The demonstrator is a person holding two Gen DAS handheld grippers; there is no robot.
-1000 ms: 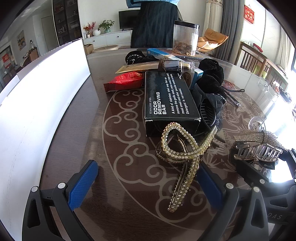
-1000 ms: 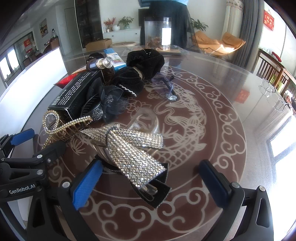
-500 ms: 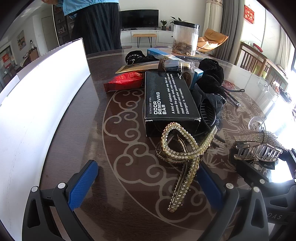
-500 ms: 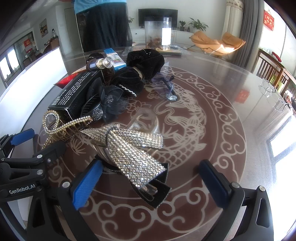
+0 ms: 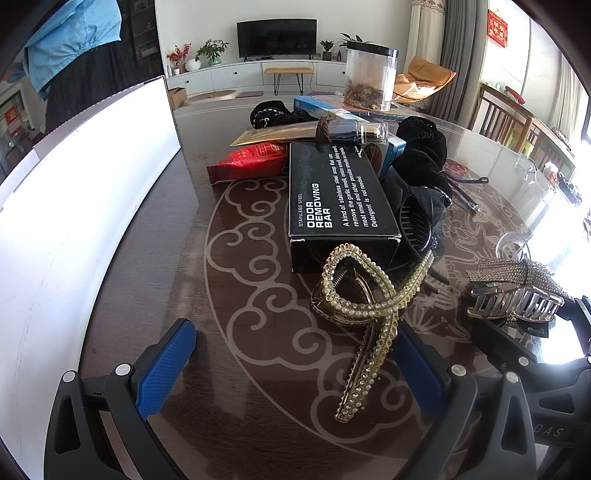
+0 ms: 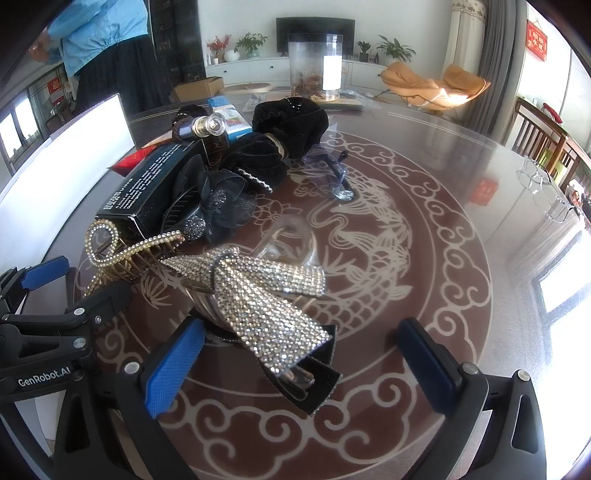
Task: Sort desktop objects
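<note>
No object on the worktop (image 5: 155, 258) has been moved over the last second; the only change noted is a person in a blue top (image 6: 99, 33) who has walked from behind the pile to the far left background. Both grippers have been kept static: the left gripper (image 5: 291, 365) is held with fingers wide, the pearl hair claw (image 5: 365, 295) lying between them and just touching the right pad, not gripped. The right gripper (image 6: 299, 365) is likewise spread wide around the rhinestone bow clip (image 6: 255, 295), nothing clamped. The black odor-removing-bar box (image 5: 336, 195), red packet (image 5: 251, 162) and black scrunchies (image 6: 291, 125) are left piled behind. Sorting is judged not yet started; closure on either clip is expected next.
</note>
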